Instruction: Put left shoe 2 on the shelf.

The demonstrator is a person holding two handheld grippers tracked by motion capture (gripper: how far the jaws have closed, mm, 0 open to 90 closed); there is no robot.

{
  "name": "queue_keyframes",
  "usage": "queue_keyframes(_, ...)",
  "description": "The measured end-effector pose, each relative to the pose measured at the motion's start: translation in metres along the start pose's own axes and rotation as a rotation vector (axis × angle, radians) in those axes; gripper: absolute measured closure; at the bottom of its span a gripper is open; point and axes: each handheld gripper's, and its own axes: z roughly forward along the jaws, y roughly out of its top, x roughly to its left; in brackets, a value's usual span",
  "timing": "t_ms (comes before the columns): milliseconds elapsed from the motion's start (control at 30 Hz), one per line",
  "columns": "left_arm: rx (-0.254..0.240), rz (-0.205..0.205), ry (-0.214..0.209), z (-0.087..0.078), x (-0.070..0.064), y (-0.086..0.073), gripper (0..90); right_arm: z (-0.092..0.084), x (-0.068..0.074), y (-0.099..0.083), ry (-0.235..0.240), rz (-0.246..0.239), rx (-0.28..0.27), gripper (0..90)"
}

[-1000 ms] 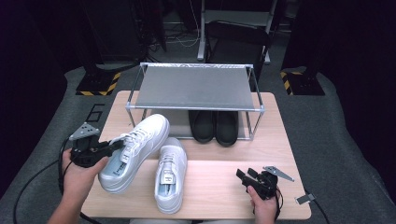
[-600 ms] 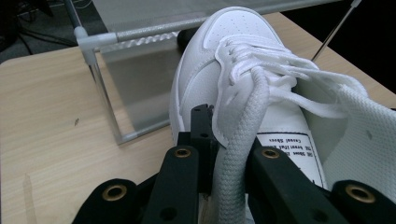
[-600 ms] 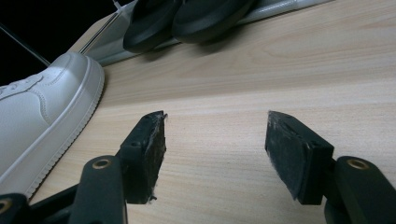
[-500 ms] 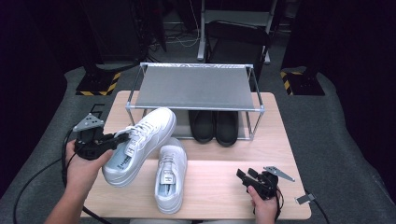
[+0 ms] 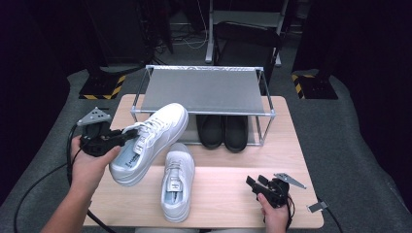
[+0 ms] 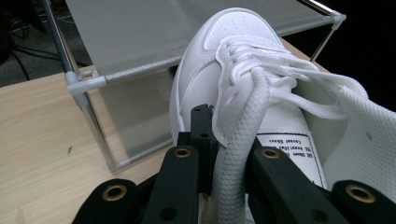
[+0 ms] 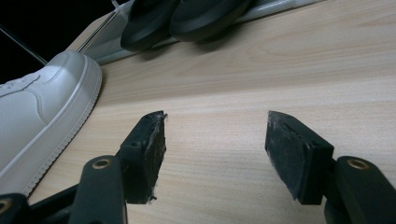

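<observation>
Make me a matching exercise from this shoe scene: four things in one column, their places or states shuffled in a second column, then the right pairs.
Things
1. white lace-up sneaker in the left gripper
2. second white sneaker
3. pair of black shoes
4. right gripper

States
A. under the grey metal shoe rack
B. jaws open, nothing between them
C. flat on the wooden table
D. lifted, tilted, clamped at the side of its collar

Pairs: 1-D, 2-C, 3-A, 4-B

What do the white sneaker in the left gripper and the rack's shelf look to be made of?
White sneaker: smooth white leather or synthetic, matte, with perforated toe dots, woven flat laces, a rubbery-looking sole.
Rack shelf: grey sheet, probably fabric, dull, stretched in a shiny metal tube frame with white plastic-looking corner joints.
Left gripper: clamped on the sneaker's lace side.
</observation>
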Motion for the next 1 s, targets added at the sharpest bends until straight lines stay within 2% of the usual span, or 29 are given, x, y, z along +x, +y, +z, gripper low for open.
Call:
queue_keyframes(167,-0.007,0.009,-0.003,0.001,0.0,0.011,84.3,-0.001,0.001,0.0,0.0,0.006,0.004,37.8)
queue_keyframes(400,-0.013,0.012,-0.002,0.012,0.001,0.024,84.3,0.0,0.0,0.0,0.001,-0.001,-0.001,37.8)
queue_keyframes(567,-0.009,-0.002,-0.014,0.019,0.003,0.032,84.3,0.001,0.0,-0.001,0.003,-0.001,0.002,37.8)
queue_keyframes(800,-0.019,-0.024,-0.007,0.028,0.006,0.042,84.2,0.0,0.001,-0.001,-0.002,0.013,0.01,37.8)
queue_keyframes(1000,-0.016,-0.037,0.003,0.041,0.009,0.051,84.2,0.001,0.0,-0.001,0.002,0.004,0.008,37.8)
